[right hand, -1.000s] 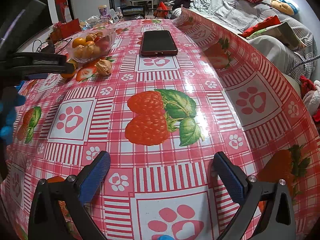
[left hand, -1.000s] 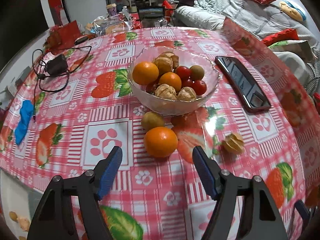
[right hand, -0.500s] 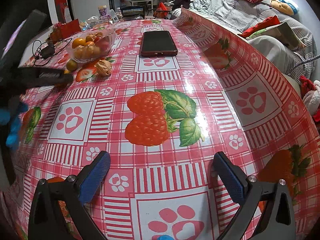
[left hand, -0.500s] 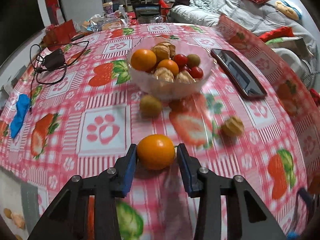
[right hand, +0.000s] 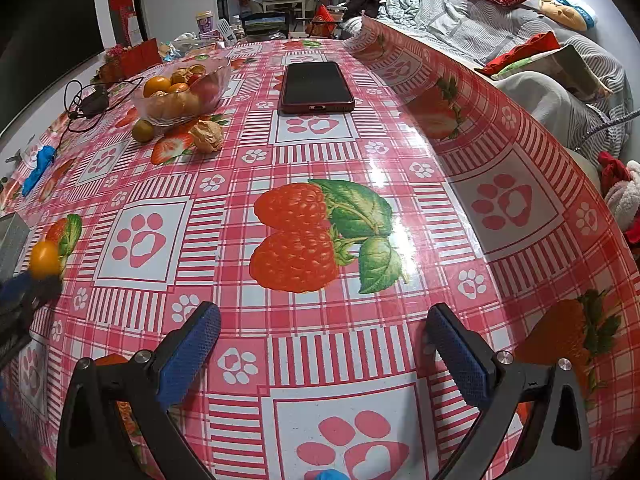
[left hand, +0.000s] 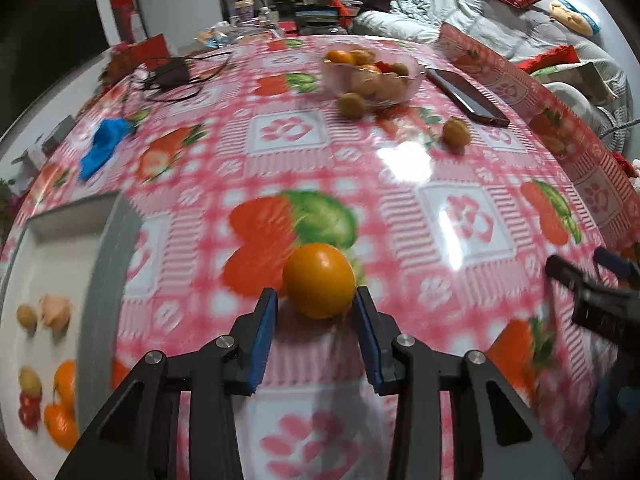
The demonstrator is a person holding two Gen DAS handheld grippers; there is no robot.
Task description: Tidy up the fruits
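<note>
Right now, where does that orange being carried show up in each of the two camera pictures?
Left wrist view: the orange sits low in the middle, between the left gripper jaws.
Right wrist view: the same orange is small at the far left edge, above the blurred blue pads.
Shared landmark: the glass fruit bowl beside the dark phone.

Left tool (left hand: 316, 308) is clamped on an orange (left hand: 319, 280), blue pads pressing it from both sides, held up off the bench (left hand: 400, 200). Right tool (right hand: 320, 320) hangs low over the bench with its fingers spread wide (nothing between them). Left tool sits off to the right tool's left.
</note>
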